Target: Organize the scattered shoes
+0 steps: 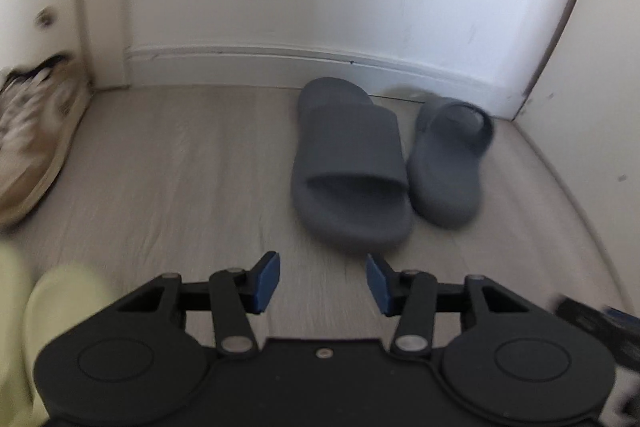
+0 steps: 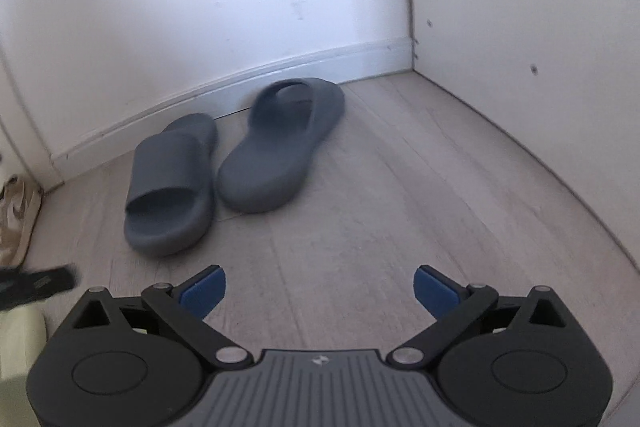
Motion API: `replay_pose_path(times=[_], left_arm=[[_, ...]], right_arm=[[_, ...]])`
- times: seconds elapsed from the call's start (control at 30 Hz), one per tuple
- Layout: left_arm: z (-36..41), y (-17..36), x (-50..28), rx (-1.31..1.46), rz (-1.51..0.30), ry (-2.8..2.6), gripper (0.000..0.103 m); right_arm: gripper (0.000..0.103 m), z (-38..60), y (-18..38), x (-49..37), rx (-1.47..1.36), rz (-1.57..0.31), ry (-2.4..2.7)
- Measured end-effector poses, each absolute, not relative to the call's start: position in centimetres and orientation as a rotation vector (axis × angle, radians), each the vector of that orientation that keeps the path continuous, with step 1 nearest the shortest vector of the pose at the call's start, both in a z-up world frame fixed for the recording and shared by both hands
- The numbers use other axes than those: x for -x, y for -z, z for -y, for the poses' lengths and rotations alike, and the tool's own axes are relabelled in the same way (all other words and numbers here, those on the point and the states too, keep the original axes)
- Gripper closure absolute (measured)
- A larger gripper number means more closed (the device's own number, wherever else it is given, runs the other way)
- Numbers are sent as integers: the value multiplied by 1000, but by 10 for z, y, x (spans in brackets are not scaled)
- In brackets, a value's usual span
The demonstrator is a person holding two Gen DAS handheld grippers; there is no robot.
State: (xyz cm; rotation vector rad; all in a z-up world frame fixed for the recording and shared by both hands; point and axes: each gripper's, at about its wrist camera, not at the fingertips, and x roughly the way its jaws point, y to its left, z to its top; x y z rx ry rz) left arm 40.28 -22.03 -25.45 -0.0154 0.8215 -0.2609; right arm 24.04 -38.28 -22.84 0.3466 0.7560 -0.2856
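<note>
Against the white skirting board (image 1: 248, 65), two grey slides lie side by side on the floor, long axes running out from it. The larger slide (image 1: 350, 167) sits just ahead of the left gripper (image 1: 322, 281), the nearer one; its fingers stand apart, empty. The right gripper (image 2: 320, 287) gapes wider, also empty.

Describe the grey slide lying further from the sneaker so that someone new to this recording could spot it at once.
Start at the white baseboard running along the wall to the corner. Two grey slides lie on the pale wood floor below it. The one meant is the slide nearer the corner, angled toward the baseboard, whereas its mate shows the open arch of its strap.
</note>
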Motion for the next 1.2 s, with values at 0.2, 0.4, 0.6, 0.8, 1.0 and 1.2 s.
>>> replay_pose_path(times=[0.2, 0.4, 0.6, 0.8, 1.0, 1.2], left_arm=[[250, 283, -454, -104, -811, 222, 60], [253, 291, -475, -72, -785, 182, 52], [255, 293, -473, -82, -765, 186, 55], [252, 290, -455, -51, -808, 185, 60], [225, 283, -377, 21, -911, 254, 72], [206, 278, -311, 38, -1009, 300, 73]], right_arm=[[3, 404, 237, -250, -395, -766, 257], [3, 405, 239, -259, -353, -748, 207], [3, 402, 242, -265, -357, -766, 188], [3, 398, 238, -269, -343, -763, 180], [3, 393, 236, -259, -311, -782, 155], [3, 386, 237, -238, -236, -828, 99]])
